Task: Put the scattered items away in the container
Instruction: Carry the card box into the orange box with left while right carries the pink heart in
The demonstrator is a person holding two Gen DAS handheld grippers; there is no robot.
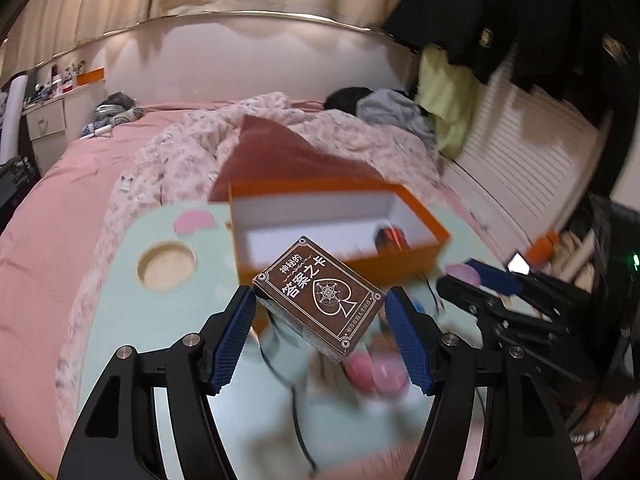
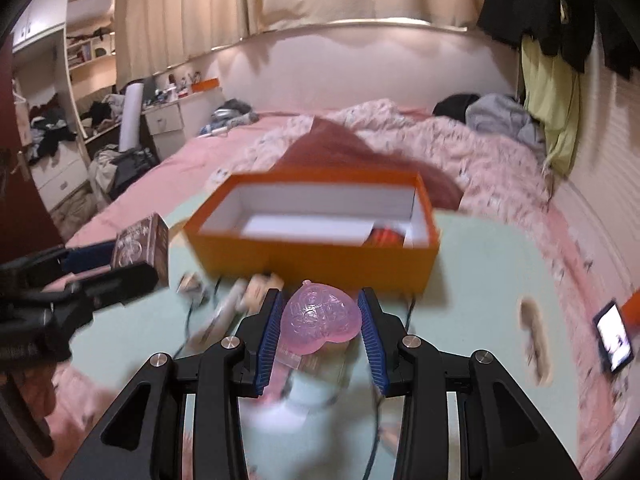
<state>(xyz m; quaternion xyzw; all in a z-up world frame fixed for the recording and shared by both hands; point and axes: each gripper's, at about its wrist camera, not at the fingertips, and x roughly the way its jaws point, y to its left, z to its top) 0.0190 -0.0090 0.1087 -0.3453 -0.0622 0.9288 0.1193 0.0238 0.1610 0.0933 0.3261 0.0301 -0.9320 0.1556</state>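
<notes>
Orange box (image 2: 312,256): open-topped, white inside, sitting on the pale green tray table (image 2: 492,264), just beyond both grippers.
Left gripper (image 1: 320,304): clenched on a brown card box (image 1: 320,292), its blue pads (image 1: 236,332) pressing the box's two ends.
Card box: held tilted above the table, printed face up with white Chinese lettering and a spade emblem; it is in front of the orange box's near wall, not inside it.
Right gripper (image 2: 320,314): grasping a translucent pink heart-shaped case (image 2: 318,316) between its blue pads (image 2: 270,336).
Heart case: lifted just short of the orange box's near wall, embossed top facing up.
Inside the orange box: a dark red and orange item (image 2: 384,236) lies at the right end; blur keeps me from naming it.
Table clutter: small pale items (image 2: 244,296) and a thin black cable (image 1: 280,364) lie below the grippers, too smeared to identify.
Table surface: a round cup recess (image 1: 166,266) is at the left side.
Surroundings: the table stands over a bed with a pink sheet (image 1: 52,208) and a floral quilt (image 2: 460,148); a lit phone (image 2: 614,336) lies at the right.
</notes>
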